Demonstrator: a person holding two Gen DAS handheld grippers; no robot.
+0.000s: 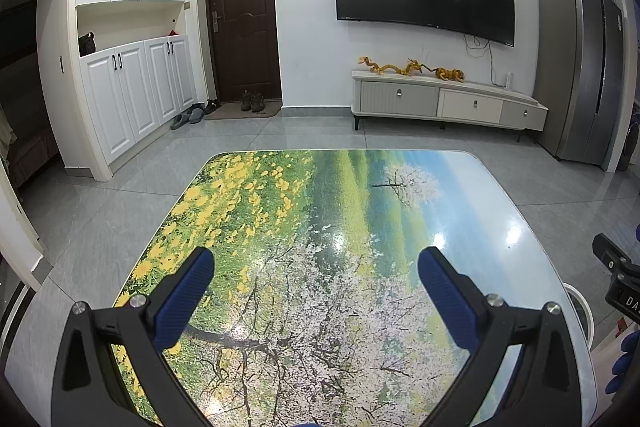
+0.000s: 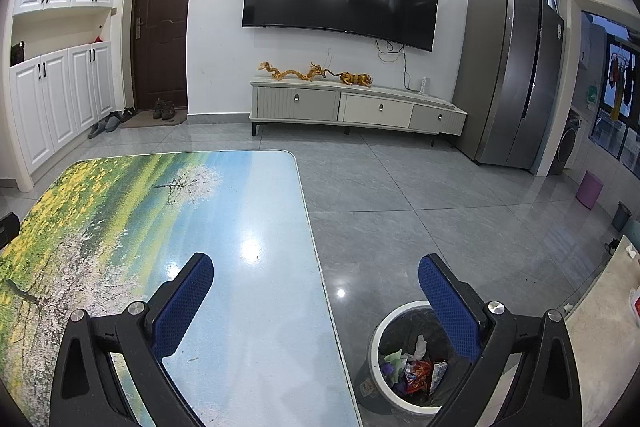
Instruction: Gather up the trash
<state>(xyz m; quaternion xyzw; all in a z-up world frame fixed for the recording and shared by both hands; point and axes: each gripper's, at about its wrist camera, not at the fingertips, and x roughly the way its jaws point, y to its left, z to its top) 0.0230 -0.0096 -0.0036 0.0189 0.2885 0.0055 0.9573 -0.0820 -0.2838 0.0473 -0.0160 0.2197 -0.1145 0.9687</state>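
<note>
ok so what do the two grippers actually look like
Both match: the left gripper and right gripper have black angular frames with silver round bolts and triangular cut-outs, and two fingers faced with blue textured pads. No cables or markings show on them.

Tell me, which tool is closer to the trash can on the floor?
The right tool. It hangs open over the table's edge, with the trash can just below it. The left tool is open over the middle of the table, farther away.

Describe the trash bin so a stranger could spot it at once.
Find the table with the flower landscape print. On the grey floor by its right edge stands a round bin with a white rim and black liner. Unlike the far bins, it holds colourful wrappers.
</note>
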